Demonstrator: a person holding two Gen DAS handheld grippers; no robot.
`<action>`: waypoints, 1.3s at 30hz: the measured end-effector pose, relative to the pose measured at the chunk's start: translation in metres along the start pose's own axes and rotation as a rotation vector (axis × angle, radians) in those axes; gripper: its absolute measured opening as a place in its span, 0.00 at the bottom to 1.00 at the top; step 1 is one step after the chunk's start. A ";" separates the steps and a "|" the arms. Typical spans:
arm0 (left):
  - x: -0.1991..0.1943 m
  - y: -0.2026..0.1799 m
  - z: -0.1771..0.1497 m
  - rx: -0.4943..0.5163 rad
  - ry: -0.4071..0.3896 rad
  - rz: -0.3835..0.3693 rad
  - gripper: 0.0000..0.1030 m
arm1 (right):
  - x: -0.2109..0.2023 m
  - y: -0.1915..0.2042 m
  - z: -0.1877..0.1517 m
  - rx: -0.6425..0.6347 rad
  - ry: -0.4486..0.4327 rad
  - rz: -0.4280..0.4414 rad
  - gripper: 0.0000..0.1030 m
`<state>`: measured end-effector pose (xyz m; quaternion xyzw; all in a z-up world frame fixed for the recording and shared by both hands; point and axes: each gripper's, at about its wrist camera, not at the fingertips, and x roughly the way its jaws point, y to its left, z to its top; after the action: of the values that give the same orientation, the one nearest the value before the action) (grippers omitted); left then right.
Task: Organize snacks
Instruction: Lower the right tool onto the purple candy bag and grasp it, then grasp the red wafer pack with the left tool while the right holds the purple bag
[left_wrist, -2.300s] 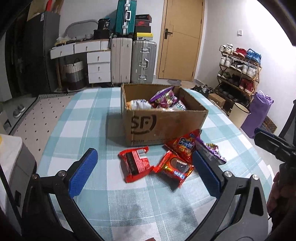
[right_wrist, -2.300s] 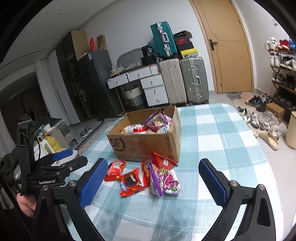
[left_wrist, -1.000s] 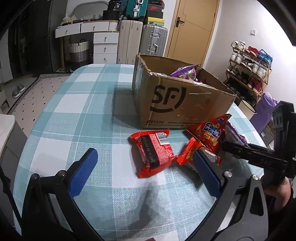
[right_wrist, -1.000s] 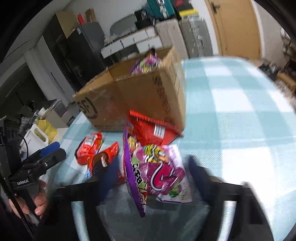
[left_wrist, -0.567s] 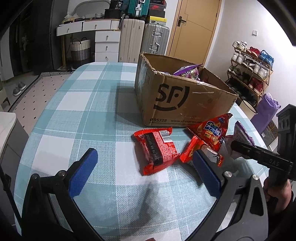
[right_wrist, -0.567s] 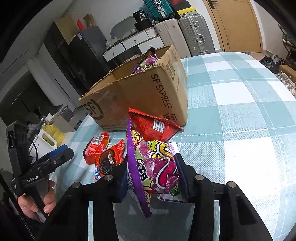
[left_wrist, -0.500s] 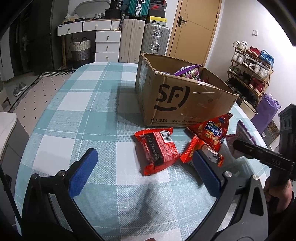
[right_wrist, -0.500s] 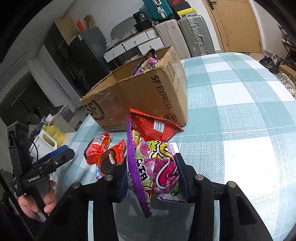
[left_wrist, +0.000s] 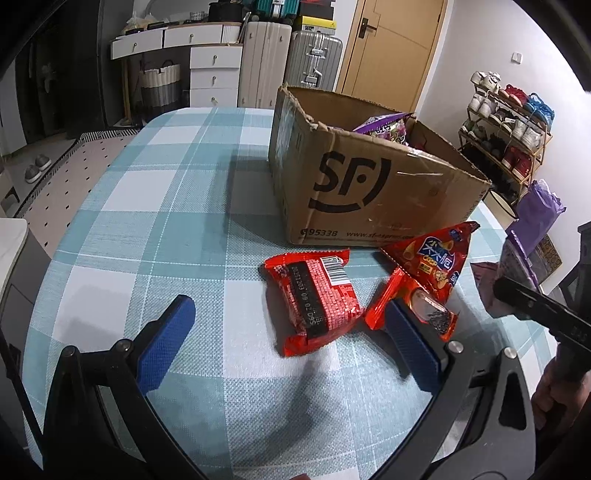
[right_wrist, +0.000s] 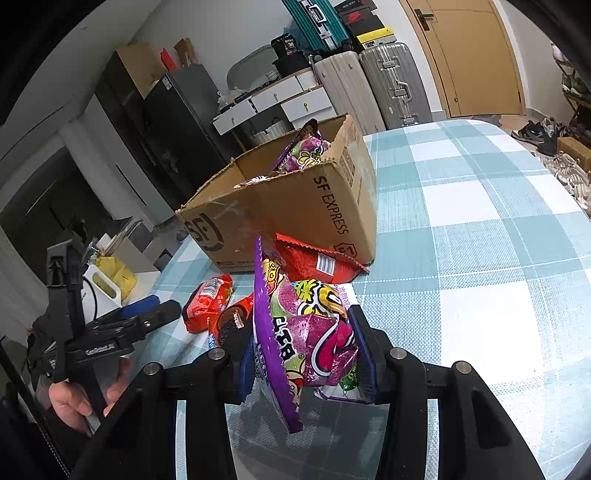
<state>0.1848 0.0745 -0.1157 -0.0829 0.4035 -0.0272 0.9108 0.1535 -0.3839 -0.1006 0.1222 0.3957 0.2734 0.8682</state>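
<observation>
Right tool (right_wrist: 308, 363) clamped on purple candy bag (right_wrist: 310, 332), lifted clear of bench (right_wrist: 480, 258), just in front of cardboard box (right_wrist: 295, 206). Light, crinkly, slippery foil; best pinched across the puffy middle, gently. Left tool (left_wrist: 291, 341) wide open, empty, hovering near red wafer pack (left_wrist: 314, 295).

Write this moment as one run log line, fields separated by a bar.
right gripper: shut on purple snack bag | left gripper: open, empty | cardboard box: open
</observation>
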 end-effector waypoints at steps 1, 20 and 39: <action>0.002 0.000 0.001 0.000 0.005 -0.001 0.99 | -0.001 0.000 0.000 -0.002 0.003 0.002 0.44; 0.049 -0.010 0.016 0.012 0.089 0.067 0.99 | -0.020 -0.010 -0.005 0.028 -0.033 0.027 0.44; 0.032 -0.005 0.006 0.032 0.107 -0.065 0.40 | -0.042 0.001 -0.010 0.035 -0.067 0.041 0.44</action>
<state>0.2108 0.0665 -0.1343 -0.0797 0.4481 -0.0678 0.8878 0.1236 -0.4071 -0.0809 0.1544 0.3685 0.2801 0.8729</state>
